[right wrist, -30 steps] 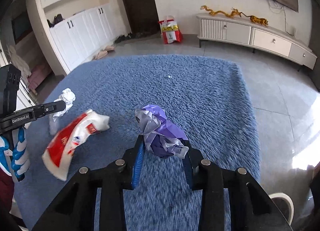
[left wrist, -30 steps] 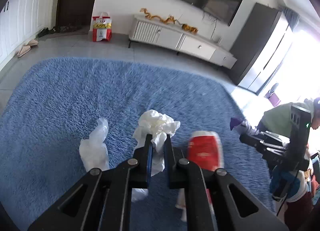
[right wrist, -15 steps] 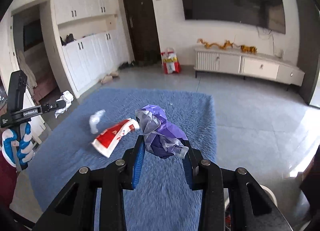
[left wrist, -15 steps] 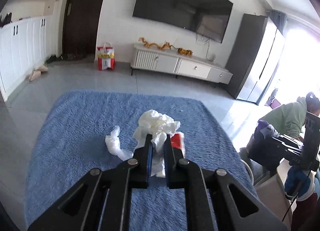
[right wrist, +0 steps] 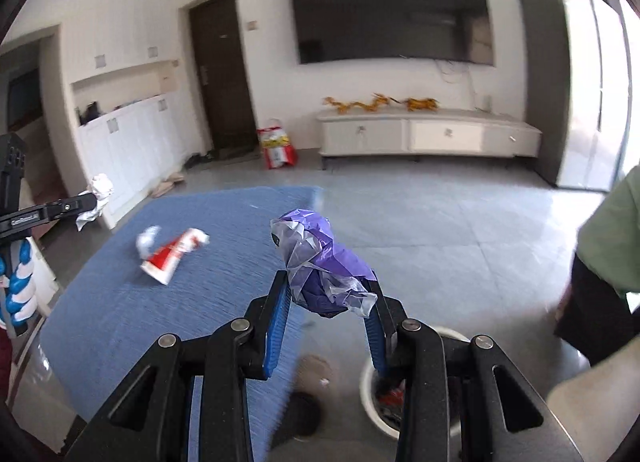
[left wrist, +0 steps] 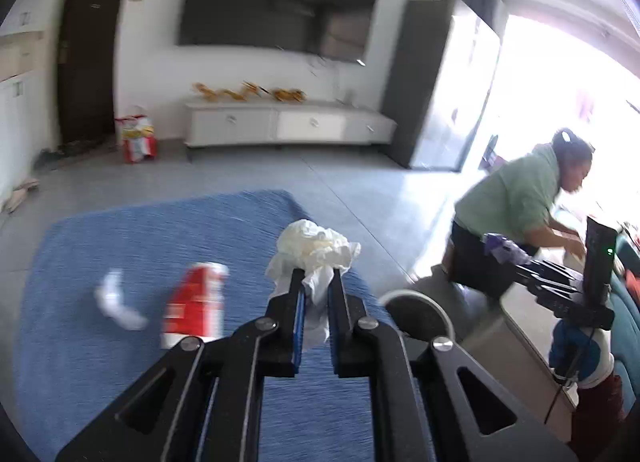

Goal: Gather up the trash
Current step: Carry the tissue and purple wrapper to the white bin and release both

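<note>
My left gripper (left wrist: 316,282) is shut on a crumpled white tissue wad (left wrist: 314,248), held high above the blue rug (left wrist: 120,246). My right gripper (right wrist: 328,286) is shut on a crumpled purple plastic bag (right wrist: 320,262); it also shows at the right of the left wrist view (left wrist: 504,250). A white round trash bin (right wrist: 370,382) stands on the floor just below the right gripper and shows in the left wrist view (left wrist: 416,308). A red and white wrapper (left wrist: 198,308) and a small white scrap (left wrist: 116,302) lie on the rug.
A second person in a green top (left wrist: 516,197) bends over at the right. A white TV cabinet (right wrist: 428,135), a red bag (right wrist: 276,145) and a dark door (right wrist: 220,77) line the far wall. White cupboards (right wrist: 132,141) stand left. Grey tiled floor (right wrist: 440,221) surrounds the rug.
Both grippers have lifted and swung right, away from the rug, with their trash still held. The white bin has come into view under the right gripper. The wrapper and scrap stayed on the rug.
</note>
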Demonstrator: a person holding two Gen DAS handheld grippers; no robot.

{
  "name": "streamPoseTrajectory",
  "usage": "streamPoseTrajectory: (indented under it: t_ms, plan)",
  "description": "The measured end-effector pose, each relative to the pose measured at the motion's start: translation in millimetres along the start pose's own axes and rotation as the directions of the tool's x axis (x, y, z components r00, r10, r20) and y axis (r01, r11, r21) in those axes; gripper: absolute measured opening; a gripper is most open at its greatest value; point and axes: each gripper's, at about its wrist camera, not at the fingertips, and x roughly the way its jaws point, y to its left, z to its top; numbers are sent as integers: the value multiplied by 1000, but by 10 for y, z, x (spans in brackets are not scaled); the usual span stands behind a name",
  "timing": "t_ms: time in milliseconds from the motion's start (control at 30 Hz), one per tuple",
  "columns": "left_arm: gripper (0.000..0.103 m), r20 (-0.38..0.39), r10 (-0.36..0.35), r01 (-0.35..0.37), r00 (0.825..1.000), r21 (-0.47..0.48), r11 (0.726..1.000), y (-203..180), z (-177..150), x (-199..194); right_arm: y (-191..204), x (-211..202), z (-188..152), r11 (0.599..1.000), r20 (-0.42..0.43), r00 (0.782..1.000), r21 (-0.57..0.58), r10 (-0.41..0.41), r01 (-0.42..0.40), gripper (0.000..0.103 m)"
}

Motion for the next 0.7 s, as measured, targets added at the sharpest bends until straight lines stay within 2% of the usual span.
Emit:
streamPoseTrajectory:
  t_ms: [133, 333, 467, 700]
  plan:
    - [9, -97, -70, 76, 993, 55, 996, -563, -28, 578, -386, 123, -269, 997, -64, 996, 37, -63, 66, 35]
    - [10, -246, -147, 175, 958, 95, 980, -1267, -97, 1469, -952, 462, -627, 985, -175, 979, 120, -101, 123, 35]
    - [11, -318, -185, 219, 930, 75, 973, -1568, -82, 2009, -1157, 722, -733, 978, -228, 967, 146, -112, 148, 35]
    - [12, -390, -242, 265, 889, 7, 964, -1828, -129, 2639, -1400, 1140, -851, 968, -302, 945, 167, -128, 185, 38]
